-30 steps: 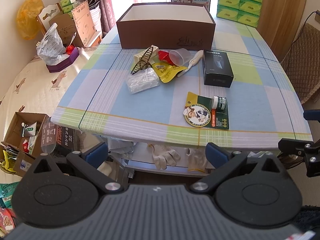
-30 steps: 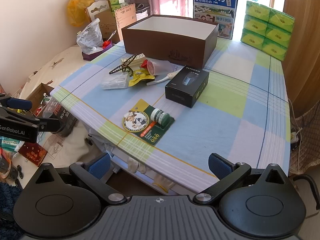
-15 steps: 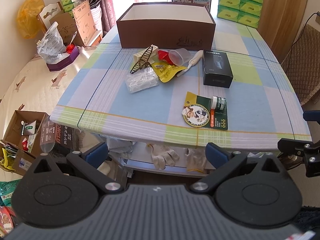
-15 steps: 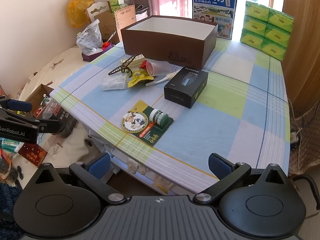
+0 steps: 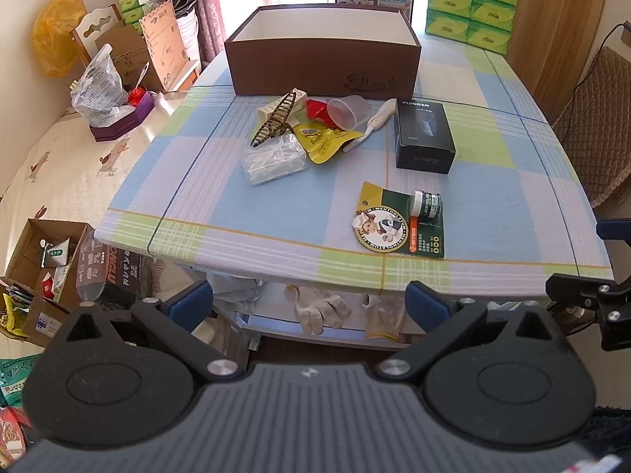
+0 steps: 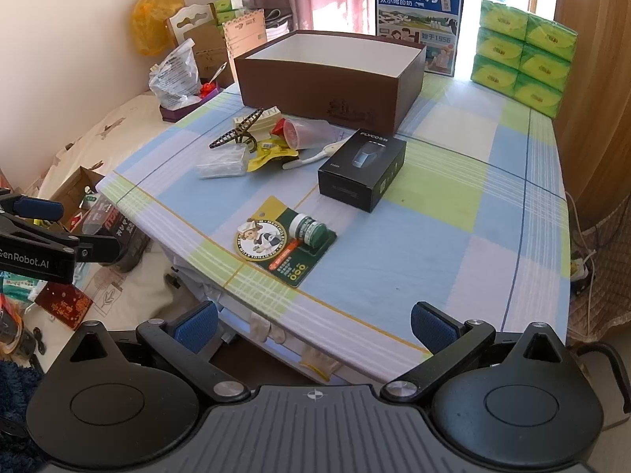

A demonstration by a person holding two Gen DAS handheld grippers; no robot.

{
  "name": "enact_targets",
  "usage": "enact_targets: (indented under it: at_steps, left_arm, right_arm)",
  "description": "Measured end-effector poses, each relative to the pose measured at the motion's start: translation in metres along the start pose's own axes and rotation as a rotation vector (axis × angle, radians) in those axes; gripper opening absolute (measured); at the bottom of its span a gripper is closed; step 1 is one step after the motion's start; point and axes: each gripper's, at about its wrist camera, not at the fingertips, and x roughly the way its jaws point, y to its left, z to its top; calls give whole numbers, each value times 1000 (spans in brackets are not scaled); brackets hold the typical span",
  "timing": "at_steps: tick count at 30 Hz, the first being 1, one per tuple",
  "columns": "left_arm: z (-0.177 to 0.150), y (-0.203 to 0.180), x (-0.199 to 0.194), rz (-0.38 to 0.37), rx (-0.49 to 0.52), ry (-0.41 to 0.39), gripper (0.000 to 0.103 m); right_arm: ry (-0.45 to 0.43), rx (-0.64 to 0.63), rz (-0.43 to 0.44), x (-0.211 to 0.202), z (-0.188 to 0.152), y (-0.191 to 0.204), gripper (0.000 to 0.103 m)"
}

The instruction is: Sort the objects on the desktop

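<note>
A brown open box [image 5: 321, 57] [image 6: 329, 75] stands at the table's far side. In front of it lie a black carton [image 5: 424, 136] [image 6: 361, 169], a green blister card with a small jar [image 5: 402, 220] [image 6: 286, 240], a clear packet [image 5: 274, 159], a yellow pouch [image 5: 325, 142], a striped hair clip [image 5: 276, 118], a clear cup [image 5: 349, 110] and a white handle [image 5: 378, 120]. My left gripper [image 5: 309, 303] and right gripper [image 6: 315, 323] are both open and empty, held before the table's near edge.
Green tissue packs [image 6: 522, 55] and a blue milk carton sign [image 6: 418, 23] stand at the back. A cardboard box [image 5: 39, 252] and clutter lie on the floor at left. White gloves [image 5: 321, 309] lie on a shelf under the table. A chair [image 5: 595, 126] is at right.
Both grippers have drifted slightly; the table objects have not moved. Both stay open.
</note>
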Motion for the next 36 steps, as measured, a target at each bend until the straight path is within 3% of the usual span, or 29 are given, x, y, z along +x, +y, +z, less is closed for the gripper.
enact_targets:
  at_steps: [26, 27, 36]
  left_arm:
    - [6, 20, 13, 3, -17, 10, 102]
    - [8, 20, 14, 185, -284, 32, 102]
    - [19, 49, 33, 159, -275, 43, 102]
  right_arm:
    - [51, 28, 17, 24, 8, -7, 101]
    - [49, 34, 18, 25, 9, -7, 101]
    - [38, 92, -14, 43, 24, -6, 101]
